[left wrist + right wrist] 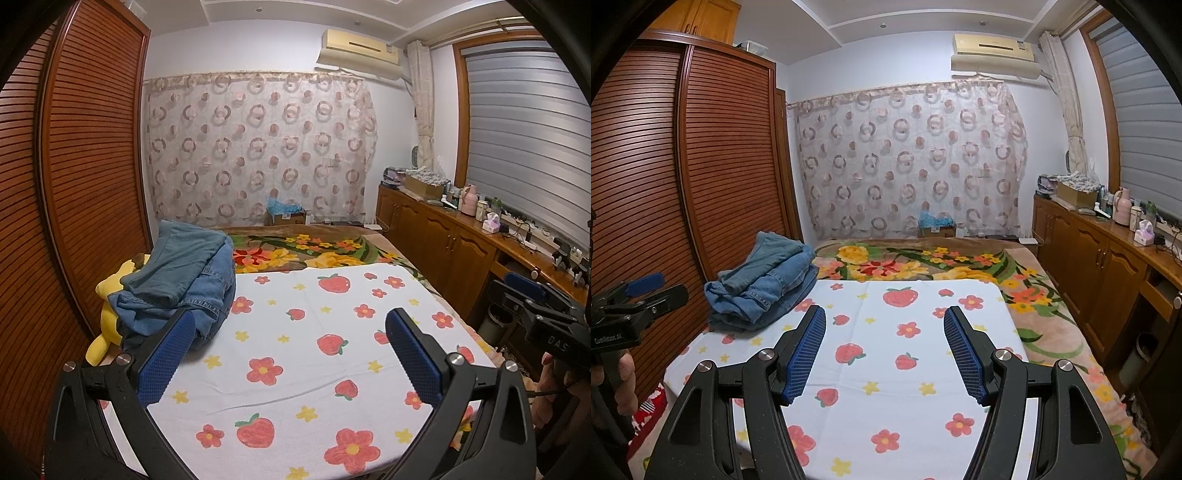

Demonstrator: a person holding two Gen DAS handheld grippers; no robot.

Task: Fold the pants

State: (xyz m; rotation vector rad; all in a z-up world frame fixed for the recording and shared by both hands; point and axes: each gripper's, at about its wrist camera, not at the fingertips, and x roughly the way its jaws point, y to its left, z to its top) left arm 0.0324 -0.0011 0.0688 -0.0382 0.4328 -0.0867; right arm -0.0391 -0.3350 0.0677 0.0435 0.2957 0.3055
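Note:
A pile of blue denim pants (184,280) lies at the far left of the bed, at the left edge of the white strawberry-and-flower sheet (295,332). It also shows in the right wrist view (764,284). My left gripper (290,321) is open and empty, held above the sheet to the right of the pile. My right gripper (884,317) is open and empty above the sheet (905,369), right of the pile. Each gripper shows at the edge of the other's view.
A yellow plush toy (107,317) lies under the pile at the bed's left edge. A louvred wooden wardrobe (85,166) stands left. A floral blanket (923,262) covers the far bed. Wooden cabinets (1100,258) with clutter run along the right.

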